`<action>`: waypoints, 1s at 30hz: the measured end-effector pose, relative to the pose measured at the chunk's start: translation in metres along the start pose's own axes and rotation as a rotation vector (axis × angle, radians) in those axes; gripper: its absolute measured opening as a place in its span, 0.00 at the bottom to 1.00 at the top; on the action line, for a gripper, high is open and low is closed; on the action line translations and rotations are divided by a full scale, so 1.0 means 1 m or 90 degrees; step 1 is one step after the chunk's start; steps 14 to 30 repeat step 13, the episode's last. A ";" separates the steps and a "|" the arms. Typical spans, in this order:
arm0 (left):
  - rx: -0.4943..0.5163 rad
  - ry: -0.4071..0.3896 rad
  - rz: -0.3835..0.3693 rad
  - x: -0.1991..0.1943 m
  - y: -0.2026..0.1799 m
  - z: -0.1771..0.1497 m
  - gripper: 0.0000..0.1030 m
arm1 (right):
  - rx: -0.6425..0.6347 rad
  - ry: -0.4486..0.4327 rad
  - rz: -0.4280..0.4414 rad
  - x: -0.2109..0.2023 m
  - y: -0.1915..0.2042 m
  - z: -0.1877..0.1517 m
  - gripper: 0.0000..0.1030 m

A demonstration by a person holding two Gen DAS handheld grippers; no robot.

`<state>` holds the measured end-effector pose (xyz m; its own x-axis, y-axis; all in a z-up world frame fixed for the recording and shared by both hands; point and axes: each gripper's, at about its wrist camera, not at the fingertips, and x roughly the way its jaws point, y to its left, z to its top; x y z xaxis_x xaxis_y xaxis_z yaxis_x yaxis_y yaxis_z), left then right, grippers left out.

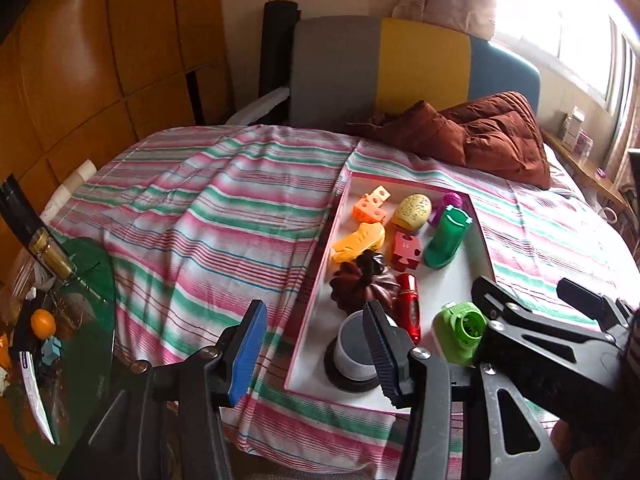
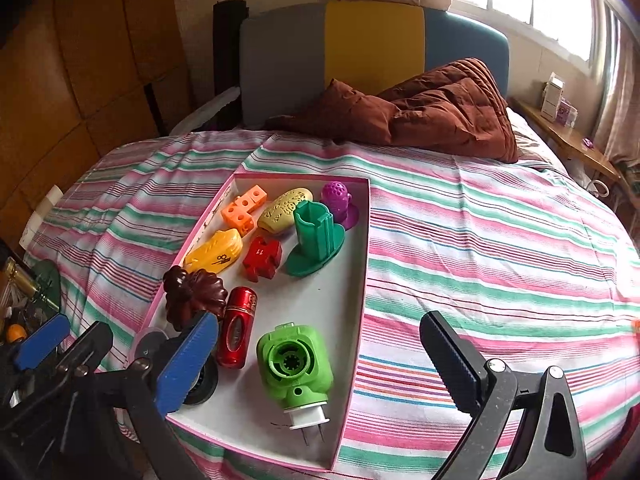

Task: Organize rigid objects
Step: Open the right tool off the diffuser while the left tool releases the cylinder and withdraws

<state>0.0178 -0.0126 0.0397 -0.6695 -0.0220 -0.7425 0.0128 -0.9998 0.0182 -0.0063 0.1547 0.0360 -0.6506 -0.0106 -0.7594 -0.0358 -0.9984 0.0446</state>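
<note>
A shallow white box with a pink rim (image 1: 478, 240) (image 2: 362, 264) lies on the striped bed. In it lie an orange block (image 2: 244, 208), a yellow oval (image 2: 284, 208), a purple knob (image 2: 338, 200), a green holder (image 2: 314, 238), a yellow toy (image 2: 216, 254), a red puzzle piece (image 2: 262, 258), a dark brown flower shape (image 2: 192, 296), a red cylinder (image 2: 236, 332), a lime green plug (image 2: 294, 364) and a grey cylinder on a black base (image 1: 352, 350). My left gripper (image 1: 316, 352) is open and empty at the box's near left corner. My right gripper (image 2: 320, 368) is open and empty, straddling the lime plug.
A brown quilt (image 2: 432, 108) lies at the head of the bed against a grey, yellow and blue headboard (image 2: 372, 44). A cluttered green glass side table (image 1: 80, 300) stands left of the bed. A wooden shelf (image 2: 568, 136) runs under the window.
</note>
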 end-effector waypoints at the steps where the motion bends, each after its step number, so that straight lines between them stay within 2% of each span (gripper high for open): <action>1: 0.003 -0.004 -0.001 -0.001 -0.001 0.000 0.49 | 0.000 -0.001 -0.003 0.000 0.000 0.000 0.99; 7: 0.010 -0.017 -0.013 -0.006 -0.005 0.000 0.49 | 0.004 0.000 -0.005 0.002 -0.004 0.000 0.99; 12: 0.012 -0.036 0.010 -0.008 -0.006 0.000 0.49 | 0.013 0.006 -0.002 0.004 -0.008 0.000 0.99; 30: 0.011 -0.035 0.008 -0.007 -0.006 0.000 0.49 | 0.014 0.007 -0.002 0.004 -0.009 0.000 0.99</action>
